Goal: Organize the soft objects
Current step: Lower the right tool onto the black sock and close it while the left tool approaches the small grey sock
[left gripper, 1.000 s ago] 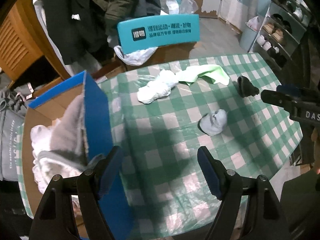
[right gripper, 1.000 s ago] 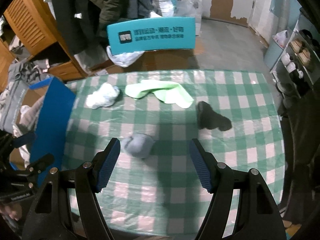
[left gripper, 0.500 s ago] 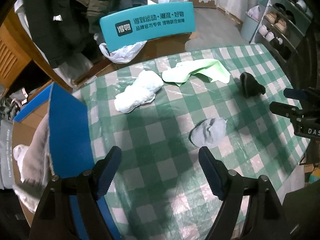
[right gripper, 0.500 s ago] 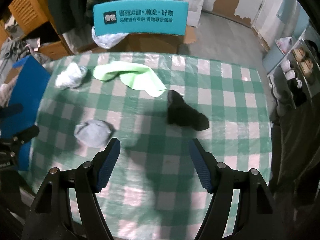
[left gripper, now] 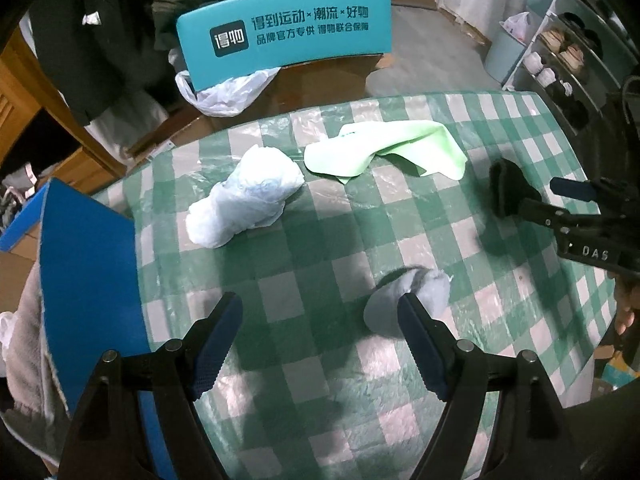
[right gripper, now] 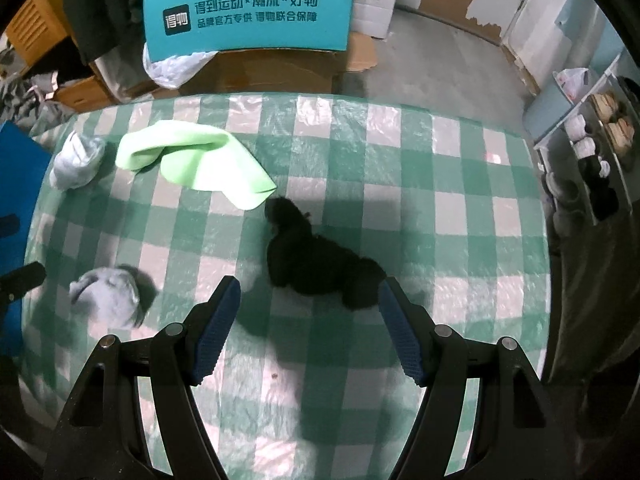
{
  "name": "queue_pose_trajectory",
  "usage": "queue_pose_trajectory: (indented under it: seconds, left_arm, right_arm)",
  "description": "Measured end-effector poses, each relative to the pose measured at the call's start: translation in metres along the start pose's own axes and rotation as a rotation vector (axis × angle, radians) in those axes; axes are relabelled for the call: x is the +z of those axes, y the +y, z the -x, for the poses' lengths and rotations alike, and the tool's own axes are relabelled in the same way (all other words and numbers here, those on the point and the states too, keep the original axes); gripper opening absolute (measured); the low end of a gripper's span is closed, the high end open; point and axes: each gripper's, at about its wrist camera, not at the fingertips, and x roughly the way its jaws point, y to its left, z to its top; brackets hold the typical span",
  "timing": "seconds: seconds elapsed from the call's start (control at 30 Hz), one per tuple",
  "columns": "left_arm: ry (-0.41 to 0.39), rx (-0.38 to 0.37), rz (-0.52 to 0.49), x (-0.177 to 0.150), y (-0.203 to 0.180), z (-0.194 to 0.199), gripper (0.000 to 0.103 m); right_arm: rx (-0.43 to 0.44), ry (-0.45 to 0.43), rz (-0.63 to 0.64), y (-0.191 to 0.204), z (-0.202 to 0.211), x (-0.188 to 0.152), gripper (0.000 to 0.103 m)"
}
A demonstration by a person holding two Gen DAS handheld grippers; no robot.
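On the green checked tablecloth (left gripper: 320, 248) lie a white bundle (left gripper: 244, 204), a light green cloth (left gripper: 384, 148), a grey sock ball (left gripper: 412, 300) and a black sock (right gripper: 316, 260). My left gripper (left gripper: 320, 340) is open and empty above the cloth, the grey ball just beyond its right finger. My right gripper (right gripper: 310, 324) is open and empty, the black sock just ahead between its fingers; it also shows in the left wrist view (left gripper: 560, 204). The grey ball (right gripper: 108, 292), green cloth (right gripper: 192, 160) and white bundle (right gripper: 76, 160) show in the right wrist view.
A blue cardboard box (left gripper: 88, 280) with grey and white soft items inside stands at the table's left edge. A teal sign (left gripper: 288, 40) on a brown box stands beyond the far edge. A shoe rack (right gripper: 592, 152) is to the right.
My left gripper has swung right, away from the blue box, toward the grey ball. My right gripper has moved right and closer to the black sock. Both stay open.
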Motion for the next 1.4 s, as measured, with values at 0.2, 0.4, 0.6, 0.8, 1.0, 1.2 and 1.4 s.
queue_pose_trajectory:
  seconds: [0.2, 0.4, 0.6, 0.8, 1.0, 1.2, 1.4]
  left_arm:
    - [0.010, -0.019, 0.022, 0.009, 0.003, -0.011, 0.081]
    - [0.029, -0.028, 0.037, 0.013, 0.001, -0.021, 0.081]
    - [0.043, -0.013, -0.003, 0.009, -0.007, -0.028, 0.081]
    - [0.041, -0.035, -0.001, 0.008, -0.010, -0.026, 0.081]
    - [0.032, -0.062, -0.029, 0.004, -0.019, -0.021, 0.087]
    - [0.053, -0.072, -0.065, -0.004, -0.033, -0.025, 0.087]
    - [0.074, -0.076, -0.092, -0.010, -0.047, -0.036, 0.087]
  right_arm:
    - [-0.015, 0.000, 0.034, 0.005, -0.014, 0.008, 0.071]
    - [-0.041, 0.016, 0.066, 0.009, -0.028, 0.014, 0.071]
    - [-0.066, 0.037, 0.102, 0.010, -0.041, 0.013, 0.071]
    - [-0.062, 0.045, 0.111, 0.010, -0.042, 0.010, 0.053]
    - [-0.008, 0.068, 0.058, 0.004, -0.037, 0.007, 0.046]
    - [0.014, 0.055, 0.023, 0.011, -0.023, -0.002, 0.045]
    - [0.047, 0.030, -0.037, 0.013, -0.004, -0.012, 0.045]
